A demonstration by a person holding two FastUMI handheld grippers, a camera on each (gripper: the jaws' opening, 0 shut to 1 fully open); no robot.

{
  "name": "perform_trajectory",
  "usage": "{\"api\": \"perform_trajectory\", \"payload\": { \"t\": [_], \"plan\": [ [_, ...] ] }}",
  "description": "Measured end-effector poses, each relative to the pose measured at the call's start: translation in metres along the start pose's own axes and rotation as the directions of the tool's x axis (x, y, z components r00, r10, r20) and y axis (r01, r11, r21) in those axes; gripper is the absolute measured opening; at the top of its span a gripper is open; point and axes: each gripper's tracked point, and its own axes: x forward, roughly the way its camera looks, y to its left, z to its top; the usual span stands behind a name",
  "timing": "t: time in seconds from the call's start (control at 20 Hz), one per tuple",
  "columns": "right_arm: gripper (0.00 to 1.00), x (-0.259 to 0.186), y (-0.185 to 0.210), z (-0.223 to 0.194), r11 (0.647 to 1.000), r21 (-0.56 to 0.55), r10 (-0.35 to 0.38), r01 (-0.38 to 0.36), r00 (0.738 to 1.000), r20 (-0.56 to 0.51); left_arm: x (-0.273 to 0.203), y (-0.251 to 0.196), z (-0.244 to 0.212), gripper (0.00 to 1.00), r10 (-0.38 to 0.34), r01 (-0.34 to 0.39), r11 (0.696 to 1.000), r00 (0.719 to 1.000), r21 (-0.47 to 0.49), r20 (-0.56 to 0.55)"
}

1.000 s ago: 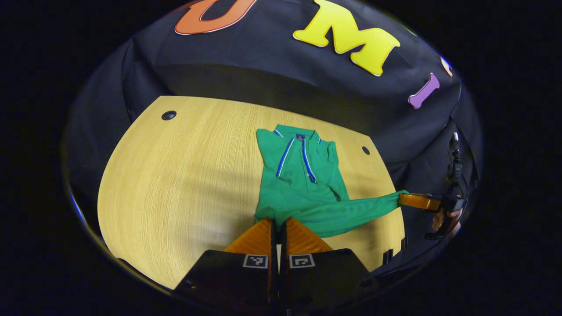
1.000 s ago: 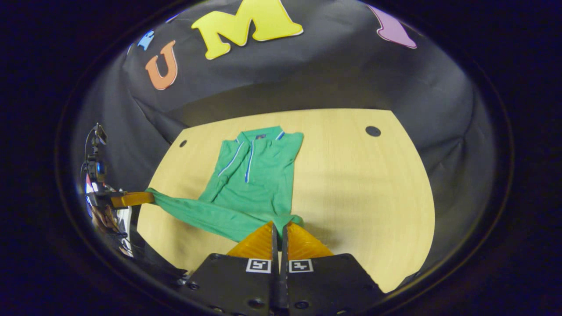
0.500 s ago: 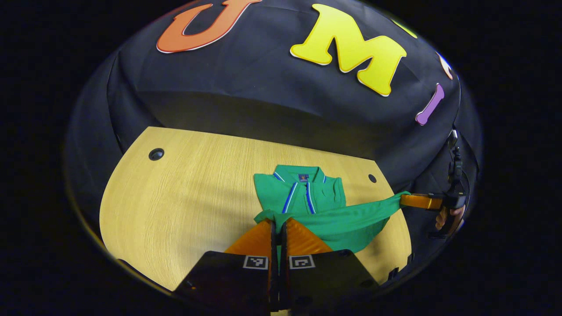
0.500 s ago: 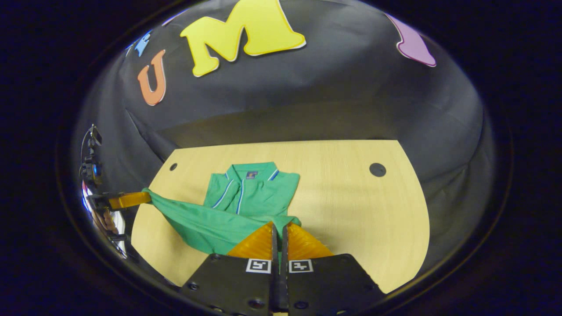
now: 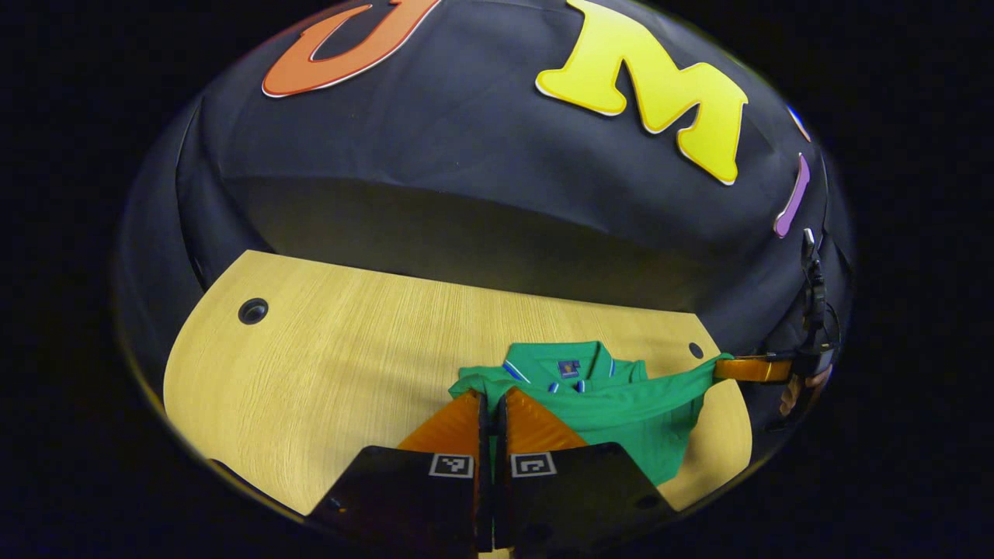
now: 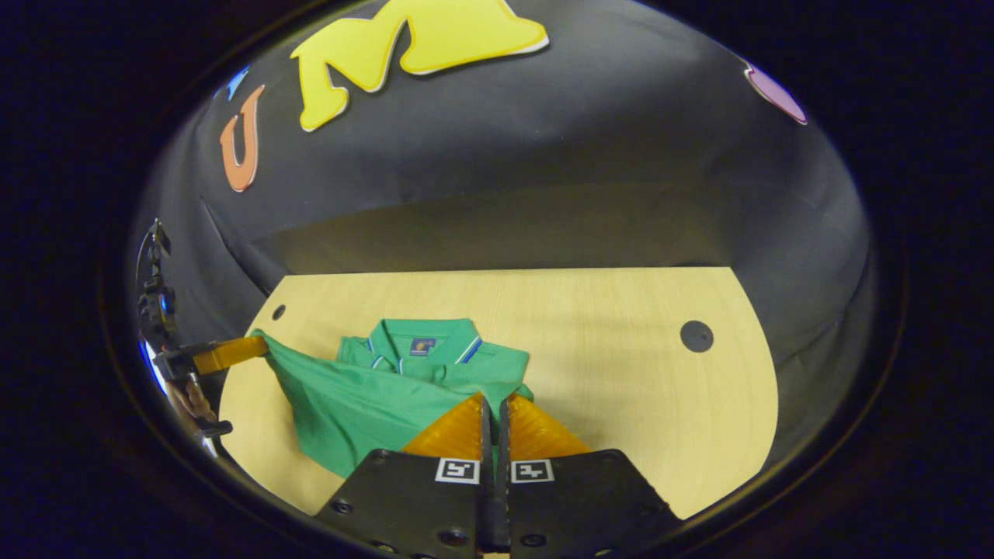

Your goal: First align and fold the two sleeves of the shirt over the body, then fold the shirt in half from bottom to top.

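A green polo shirt (image 5: 621, 404) lies on the wooden table (image 5: 326, 365), its collar (image 5: 571, 361) pointing to the far side. My left gripper (image 5: 489, 397) is shut on one corner of the bottom hem, held above the shirt's body. The right gripper (image 5: 722, 367) pinches the other hem corner off to the right, so the hem stretches between them. In the right gripper view, my right gripper (image 6: 493, 400) is shut on the shirt (image 6: 349, 400) just short of the collar (image 6: 423, 338). There the left gripper (image 6: 256, 347) holds the far corner at the left.
The table (image 6: 621, 388) has a round hole near each far corner (image 6: 696, 335) (image 6: 278, 312). The black booth wall rises close behind the table's far edge. A hand (image 5: 800, 388) holds the right gripper beyond the table's right edge.
Both grippers have carried the hem forward towards the collar. The shirt's lower half now drapes over the upper half, hiding most of the placket that showed before.
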Motion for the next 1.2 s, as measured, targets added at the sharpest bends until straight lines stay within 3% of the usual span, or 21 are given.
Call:
{"api": "perform_trajectory", "payload": {
  "t": [0.55, 0.65, 0.7, 0.75, 0.9, 1.0, 1.2],
  "plan": [
    [0.00, 0.058, -0.007, 0.002, 0.994, -0.083, -0.072, 0.074, 0.997, 0.018, 0.064, 0.017, -0.016, 0.07, 0.043, -0.043, 0.998, 0.999, 0.043, 0.001],
    [0.03, 0.062, -0.007, -0.001, 0.993, -0.090, -0.078, 0.079, 0.997, 0.008, 0.067, 0.021, -0.012, 0.14, 0.063, -0.064, 0.997, 0.998, 0.053, 0.018],
    [0.03, 0.063, -0.008, -0.002, 0.992, -0.092, -0.086, 0.086, 0.996, 0.008, 0.067, 0.022, -0.014, 0.26, 0.078, -0.078, 0.995, 0.997, 0.067, 0.014],
    [0.09, 0.062, -0.007, -0.001, 0.992, -0.089, -0.083, 0.084, 0.996, 0.011, 0.066, 0.023, -0.014, 0.27, 0.088, -0.088, 0.993, 0.996, 0.081, 0.006],
    [0.62, 0.054, -0.008, 0.010, 0.993, -0.061, -0.101, 0.104, 0.993, 0.053, 0.054, 0.024, -0.007, 0.98, 0.123, -0.124, 0.986, 0.992, 0.109, 0.013],
    [0.97, 0.041, -0.008, 0.016, 0.992, -0.041, -0.115, 0.119, 0.989, 0.092, 0.044, 0.022, 0.004, 0.97, 0.132, -0.136, 0.985, 0.990, 0.109, 0.044],
    [0.97, -0.006, 0.002, 0.038, 0.987, -0.044, -0.140, 0.152, 0.968, 0.207, 0.001, 0.013, 0.034, 0.97, 0.151, -0.165, 0.980, 0.980, 0.110, 0.127]
  ]
}}
